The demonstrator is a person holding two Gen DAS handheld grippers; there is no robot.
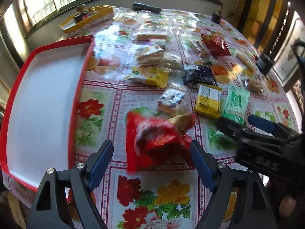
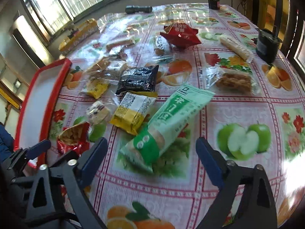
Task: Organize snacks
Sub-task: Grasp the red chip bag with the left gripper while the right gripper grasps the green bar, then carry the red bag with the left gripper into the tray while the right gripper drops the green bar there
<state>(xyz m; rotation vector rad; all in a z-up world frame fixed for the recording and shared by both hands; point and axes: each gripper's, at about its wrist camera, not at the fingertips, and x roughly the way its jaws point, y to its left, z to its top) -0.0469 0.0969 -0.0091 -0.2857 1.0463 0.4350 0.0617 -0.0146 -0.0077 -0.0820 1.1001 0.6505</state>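
A: Jaws first. Left gripper [image 1: 152, 158]: jaws apart, red snack packet [image 1: 156, 139] sitting between them on the desk [image 1: 152, 196], blurred, pads not pressing on it as far as I can see.

B: Right gripper [image 2: 151, 152]?

A: Jaws apart too, light green packet [image 2: 171, 118] lying between them, lower end nearest the fingers. No contact visible. Nothing held by either one.

B: So progress?

A: Basically at the start, I'd judge. Red-rimmed tray [image 1: 11, 103] at the left edge of the desk, white inside, and no snack in the part that shows. Its near corner is cut off by the left gripper, so can't vouch for that bit.

B: What's left out?

A: Everything. Loose on the floral cloth: yellow-and-white packet [image 2: 131, 112] just beside the green one, black packet [image 2: 137, 79] behind it, small yellow packet [image 2: 96, 87], a clear-wrapped cake [image 2: 98, 112], another red packet [image 2: 180, 34] farther back, a long pale roll [image 2: 236, 47] and a clear bag of brown pieces [image 2: 234, 81] to the right. More clear wrappers mid-desk, too blurred to name.

B: Other containers?

A: Yellow box [image 1: 87, 19] by the window, something dark standing in it, can't tell what. Dark jar-like thing [image 2: 266, 43] far right, contents hidden.

B: Next?

A: Likely close on red and green, carry to tray.
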